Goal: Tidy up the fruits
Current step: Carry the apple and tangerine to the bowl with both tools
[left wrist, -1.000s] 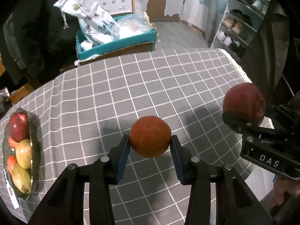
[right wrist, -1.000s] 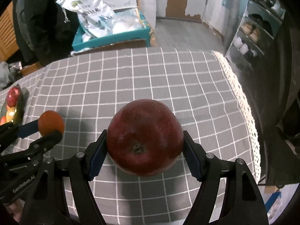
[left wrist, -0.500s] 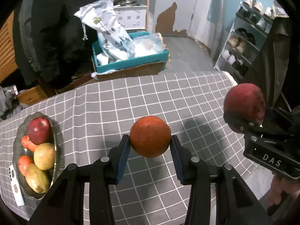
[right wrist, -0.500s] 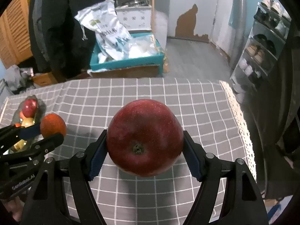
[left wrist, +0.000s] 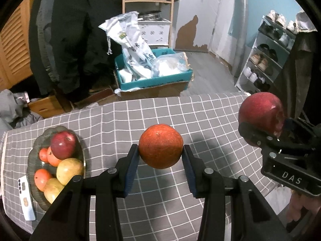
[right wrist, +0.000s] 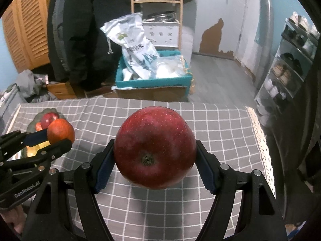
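My left gripper (left wrist: 160, 156) is shut on an orange (left wrist: 161, 146) and holds it above the grey checked tablecloth (left wrist: 180, 116). My right gripper (right wrist: 155, 160) is shut on a large red apple (right wrist: 154, 150), also held above the cloth; that apple shows at the right of the left wrist view (left wrist: 260, 112). The orange shows at the left of the right wrist view (right wrist: 60, 131). A glass fruit bowl (left wrist: 36, 150) at the table's left end holds a red apple (left wrist: 63, 145), small oranges and yellow-green fruits.
A white phone (left wrist: 27, 196) lies beside the bowl near the front left edge. Beyond the table's far edge stand a teal box with bags (left wrist: 152, 76), a wooden shelf and a shoe rack (left wrist: 266, 60). A lace trim (right wrist: 260, 140) marks the right edge.
Both grippers have risen and tilted up with their fruits held. The bowl has slid further into the left wrist view, and more of the room shows.
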A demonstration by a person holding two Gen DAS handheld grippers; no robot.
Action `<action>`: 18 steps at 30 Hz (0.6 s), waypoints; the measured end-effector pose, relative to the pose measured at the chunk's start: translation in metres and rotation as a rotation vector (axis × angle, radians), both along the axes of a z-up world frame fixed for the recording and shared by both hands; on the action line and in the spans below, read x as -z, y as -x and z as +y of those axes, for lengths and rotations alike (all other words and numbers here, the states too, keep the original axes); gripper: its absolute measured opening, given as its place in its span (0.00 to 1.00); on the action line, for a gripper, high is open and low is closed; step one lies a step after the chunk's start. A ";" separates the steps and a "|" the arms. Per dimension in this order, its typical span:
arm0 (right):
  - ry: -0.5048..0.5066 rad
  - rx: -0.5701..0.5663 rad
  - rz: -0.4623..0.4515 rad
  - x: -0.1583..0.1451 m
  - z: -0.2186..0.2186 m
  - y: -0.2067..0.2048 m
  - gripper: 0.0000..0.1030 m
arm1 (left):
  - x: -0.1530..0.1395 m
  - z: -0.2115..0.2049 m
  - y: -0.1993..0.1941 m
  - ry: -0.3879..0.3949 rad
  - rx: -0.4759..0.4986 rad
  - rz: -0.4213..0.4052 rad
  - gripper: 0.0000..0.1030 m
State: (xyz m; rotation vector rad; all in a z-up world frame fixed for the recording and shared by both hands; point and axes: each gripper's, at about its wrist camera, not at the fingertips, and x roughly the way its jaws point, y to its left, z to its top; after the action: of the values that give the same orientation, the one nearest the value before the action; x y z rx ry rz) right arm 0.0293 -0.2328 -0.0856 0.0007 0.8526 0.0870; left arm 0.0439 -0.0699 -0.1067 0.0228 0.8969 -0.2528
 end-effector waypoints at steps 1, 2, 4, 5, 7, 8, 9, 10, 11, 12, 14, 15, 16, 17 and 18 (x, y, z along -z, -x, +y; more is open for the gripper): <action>0.000 -0.005 -0.001 -0.001 0.003 -0.001 0.72 | -0.001 0.004 0.000 0.001 -0.008 -0.003 0.43; 0.001 -0.012 -0.001 -0.001 0.007 -0.002 0.72 | -0.002 0.007 0.000 0.001 -0.013 -0.006 0.43; 0.000 -0.025 -0.001 -0.001 0.014 -0.004 0.72 | -0.003 0.015 0.000 -0.002 -0.027 -0.010 0.43; 0.000 -0.033 -0.001 -0.002 0.019 -0.006 0.72 | -0.004 0.019 0.000 -0.003 -0.036 -0.012 0.43; -0.001 -0.048 0.000 -0.002 0.028 -0.009 0.72 | -0.005 0.028 -0.001 -0.002 -0.053 -0.014 0.43; -0.002 -0.056 0.000 -0.002 0.033 -0.010 0.72 | -0.005 0.031 -0.001 -0.002 -0.059 -0.014 0.43; -0.001 -0.064 -0.001 -0.003 0.038 -0.012 0.72 | -0.005 0.036 -0.002 -0.003 -0.068 -0.015 0.43; -0.001 -0.074 -0.001 -0.003 0.045 -0.014 0.72 | -0.005 0.039 -0.002 -0.003 -0.076 -0.016 0.43; -0.001 -0.080 -0.002 -0.003 0.049 -0.016 0.72 | -0.005 0.044 -0.002 -0.005 -0.085 -0.017 0.43; 0.000 -0.089 -0.002 -0.004 0.055 -0.017 0.72 | -0.004 0.049 -0.002 -0.008 -0.093 -0.019 0.43; -0.001 -0.105 -0.003 -0.004 0.065 -0.021 0.72 | -0.004 0.059 -0.003 -0.010 -0.112 -0.020 0.43; -0.001 -0.113 -0.003 -0.004 0.069 -0.022 0.72 | -0.004 0.065 -0.003 -0.010 -0.123 -0.018 0.43; -0.002 -0.121 -0.003 -0.004 0.074 -0.024 0.72 | -0.004 0.069 -0.003 -0.009 -0.132 -0.018 0.43; -0.003 -0.129 -0.002 -0.004 0.079 -0.026 0.72 | -0.003 0.075 -0.003 -0.009 -0.143 -0.017 0.43; -0.004 -0.137 -0.002 -0.004 0.084 -0.028 0.72 | -0.003 0.080 -0.003 -0.008 -0.154 -0.015 0.43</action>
State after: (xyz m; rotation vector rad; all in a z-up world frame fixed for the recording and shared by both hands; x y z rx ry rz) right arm 0.0569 -0.1488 -0.0815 -0.0535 0.8496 0.2170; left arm 0.0473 0.0103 -0.1041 -0.0367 0.8802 -0.1058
